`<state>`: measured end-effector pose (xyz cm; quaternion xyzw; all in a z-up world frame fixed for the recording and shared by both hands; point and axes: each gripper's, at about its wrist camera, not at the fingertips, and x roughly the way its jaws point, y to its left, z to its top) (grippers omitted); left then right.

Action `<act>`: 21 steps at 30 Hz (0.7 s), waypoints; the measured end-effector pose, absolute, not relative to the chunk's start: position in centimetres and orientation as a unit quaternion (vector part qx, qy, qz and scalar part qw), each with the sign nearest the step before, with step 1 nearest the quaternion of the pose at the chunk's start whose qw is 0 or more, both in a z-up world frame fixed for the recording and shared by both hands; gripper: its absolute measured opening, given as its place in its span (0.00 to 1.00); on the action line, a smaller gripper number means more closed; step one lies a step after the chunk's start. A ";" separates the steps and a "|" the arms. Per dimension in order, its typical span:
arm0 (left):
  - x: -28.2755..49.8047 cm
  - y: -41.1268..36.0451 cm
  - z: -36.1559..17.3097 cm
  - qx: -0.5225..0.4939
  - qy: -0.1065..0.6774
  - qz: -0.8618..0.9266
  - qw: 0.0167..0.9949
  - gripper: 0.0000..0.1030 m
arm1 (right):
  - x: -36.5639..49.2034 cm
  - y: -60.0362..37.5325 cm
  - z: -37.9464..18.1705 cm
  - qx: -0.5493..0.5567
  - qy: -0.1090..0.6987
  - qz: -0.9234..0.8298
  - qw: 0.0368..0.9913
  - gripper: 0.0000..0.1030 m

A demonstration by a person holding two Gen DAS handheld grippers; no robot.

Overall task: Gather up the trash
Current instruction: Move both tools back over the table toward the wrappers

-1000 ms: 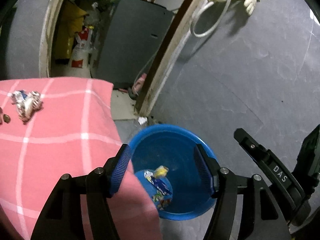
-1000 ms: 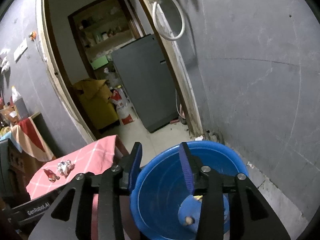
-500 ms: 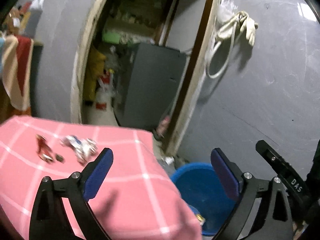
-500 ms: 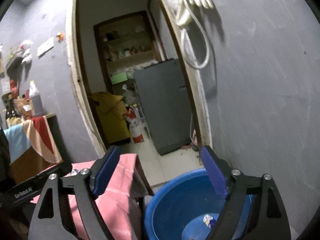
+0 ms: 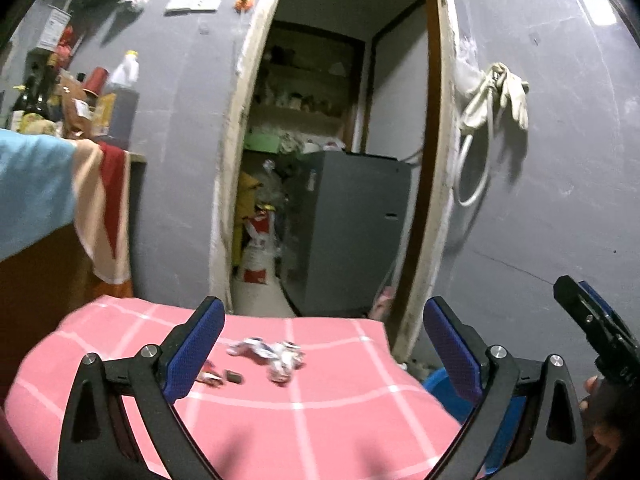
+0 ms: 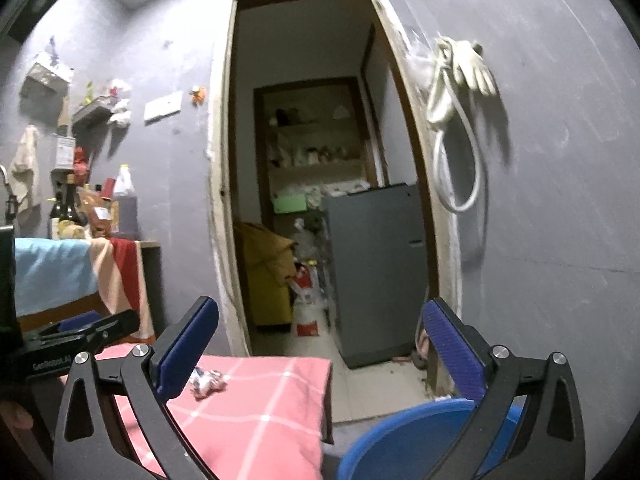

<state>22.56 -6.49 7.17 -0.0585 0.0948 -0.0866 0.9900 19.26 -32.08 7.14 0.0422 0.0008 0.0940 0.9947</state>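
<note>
Grey walls and an open doorway (image 5: 332,160) fill the background, and we take the pink checked cloth (image 5: 280,420) as our landmark. We see the left gripper (image 5: 322,344) hovering over the cloth's near half, jaws spread wide, blue pads clear of everything, nothing between them. The right gripper (image 6: 318,342) hangs off the cloth's right edge, jaws opening, also empty.

Counting trash on the cloth: one crumpled white-and-blue wrapper (image 5: 268,354) near the far edge, one small red-and-white scrap (image 5: 208,376) left of it, half hidden behind the left gripper's pad, and one small dark piece (image 5: 234,377) between those two. We cannot tell what that dark piece is.

One blue basin (image 6: 400,436) sits on the floor just beyond the cloth's right edge, only its rim showing. One grey cabinet (image 6: 376,272) stands beyond the cloth, through the doorway. One pair of pale gloves (image 5: 504,92) hangs on the wall above the cloth's right corner.

Most of the cloth's near half lies bare, and pale floor (image 6: 368,388) shows between its right edge and the door frame.
</note>
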 end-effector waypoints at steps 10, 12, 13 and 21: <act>21.6 -1.0 7.6 -0.053 0.069 -0.039 0.995 0.95 | 19.9 -28.0 7.7 0.019 -0.019 0.140 0.990 1.00; 21.7 0.1 7.5 -0.051 0.069 -0.032 0.996 0.95 | 20.6 -26.9 7.8 0.016 -0.014 0.155 0.988 1.00; 21.7 0.5 7.4 -0.051 0.070 -0.031 0.996 0.95 | 20.9 -26.5 7.8 0.015 -0.011 0.159 0.987 1.00; 23.7 4.5 6.1 -0.068 0.125 -0.001 0.990 0.95 | 25.0 -23.1 7.0 -0.009 0.057 0.192 0.980 1.00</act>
